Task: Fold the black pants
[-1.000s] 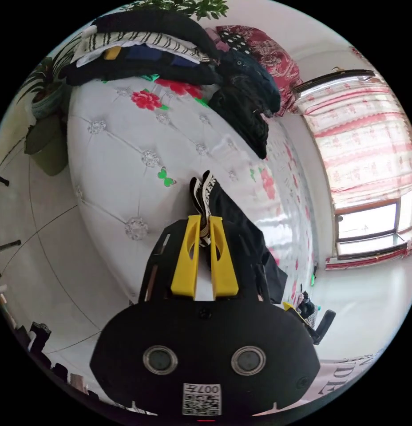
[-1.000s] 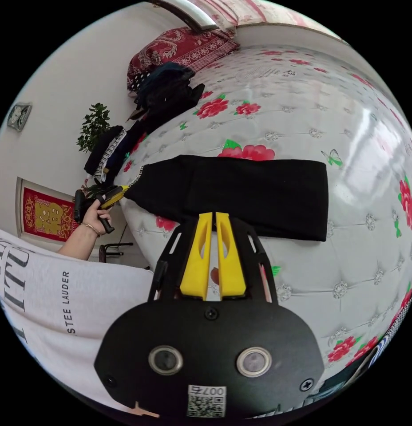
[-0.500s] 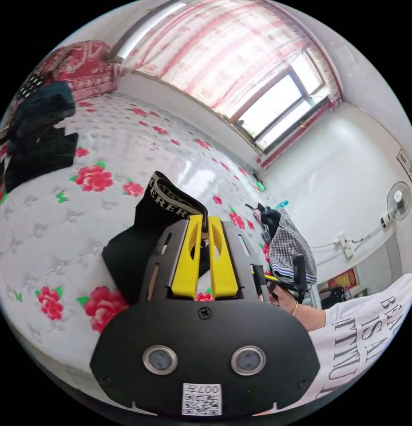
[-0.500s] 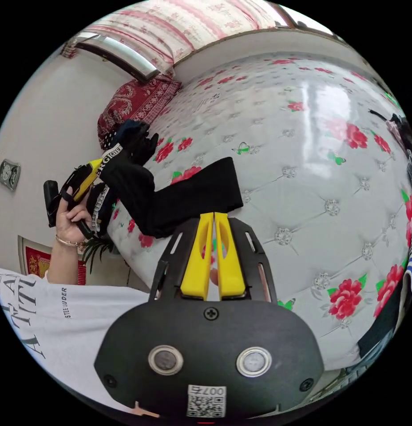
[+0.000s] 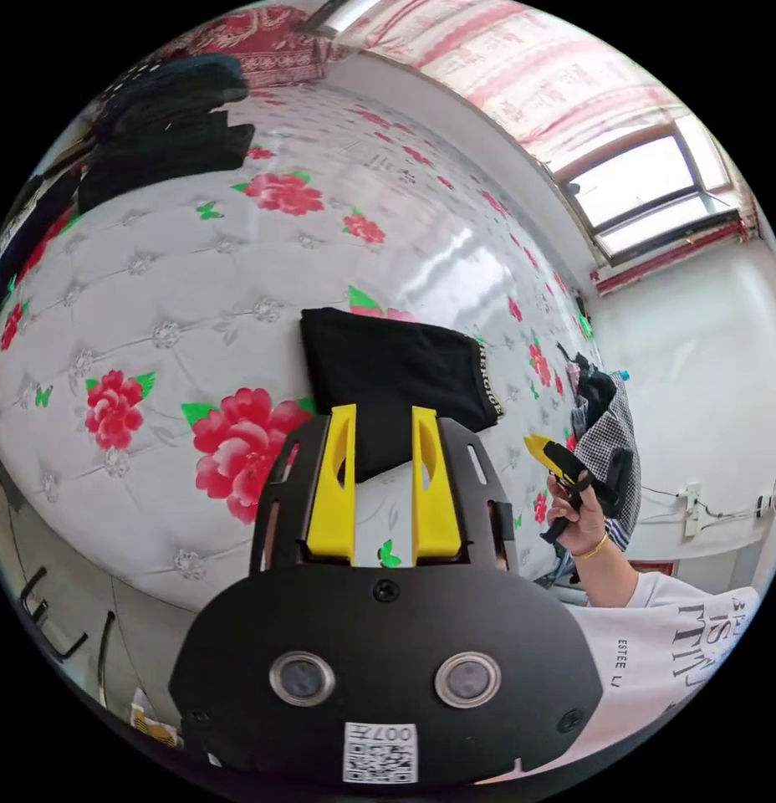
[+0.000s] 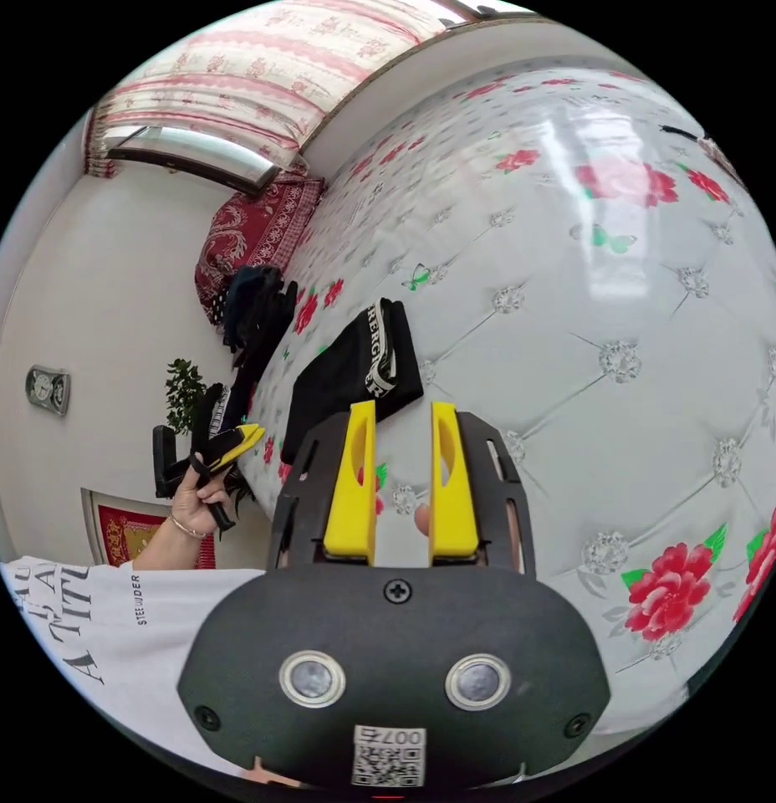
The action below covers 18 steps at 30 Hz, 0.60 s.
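The black pants (image 5: 388,372) lie folded into a small rectangle on the white flowered bed (image 5: 154,276). Their lettered waistband (image 5: 488,386) runs along one edge. My left gripper (image 5: 384,416) hovers open just short of the near edge of the pants, nothing between its jaws. In the right gripper view the same folded pants (image 6: 338,381) show the waistband (image 6: 378,347) on top, and my right gripper (image 6: 402,410) stands open beside them, empty. Each view catches the other gripper in a hand off the bed's edge: the right gripper (image 5: 543,447) and the left gripper (image 6: 233,439).
A heap of dark clothes (image 5: 162,125) and a red pillow (image 6: 254,226) sit at the head of the bed. A checked garment (image 5: 610,427) lies near the far corner. A potted plant (image 6: 183,393) stands by the wall. The bed's quilted surface spreads wide beyond the pants.
My left gripper carried the waistband end over onto the pant legs and let go. The pants went from a long strip to a short fold. Both grippers opened and drew back.
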Each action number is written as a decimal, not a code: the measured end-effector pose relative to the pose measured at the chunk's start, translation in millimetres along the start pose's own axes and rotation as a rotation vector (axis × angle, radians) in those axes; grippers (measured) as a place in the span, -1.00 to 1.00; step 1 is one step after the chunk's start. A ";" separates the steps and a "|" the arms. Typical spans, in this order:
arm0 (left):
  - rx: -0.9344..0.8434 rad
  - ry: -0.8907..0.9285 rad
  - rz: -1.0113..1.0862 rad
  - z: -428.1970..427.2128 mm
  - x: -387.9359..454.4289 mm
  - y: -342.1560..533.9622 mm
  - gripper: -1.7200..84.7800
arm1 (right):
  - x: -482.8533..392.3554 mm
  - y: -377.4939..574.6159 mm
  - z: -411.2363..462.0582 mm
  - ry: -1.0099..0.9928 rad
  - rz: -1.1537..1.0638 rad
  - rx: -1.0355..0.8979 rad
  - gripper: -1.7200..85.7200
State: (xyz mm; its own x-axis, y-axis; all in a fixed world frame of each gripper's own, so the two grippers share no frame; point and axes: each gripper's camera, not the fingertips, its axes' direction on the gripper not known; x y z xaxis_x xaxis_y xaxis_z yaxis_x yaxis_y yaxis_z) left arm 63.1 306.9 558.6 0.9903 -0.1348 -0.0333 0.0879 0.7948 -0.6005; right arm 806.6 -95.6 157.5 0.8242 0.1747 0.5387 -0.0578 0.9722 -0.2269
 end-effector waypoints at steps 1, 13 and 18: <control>-0.007 -0.003 -0.022 2.6 -7.9 -0.8 -0.70 | 5.4 -11.9 8.8 -0.021 -0.006 -0.009 -0.78; -0.120 -0.094 -0.070 79.1 -19.8 -32.4 -0.80 | 11.0 -50.6 85.0 0.050 -0.026 -0.182 -0.80; -0.090 0.120 0.000 44.7 -34.7 -29.5 -0.84 | -18.7 -47.8 70.9 0.073 -0.083 -0.189 -0.85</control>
State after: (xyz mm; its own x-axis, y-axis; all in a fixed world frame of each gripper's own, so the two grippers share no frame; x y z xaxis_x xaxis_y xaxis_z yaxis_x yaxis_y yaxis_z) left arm 30.9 314.5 613.2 0.9698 -0.2087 -0.1258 0.0723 0.7394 -0.6694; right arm 753.9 -134.3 215.8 0.8609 0.0764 0.5030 0.1131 0.9352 -0.3356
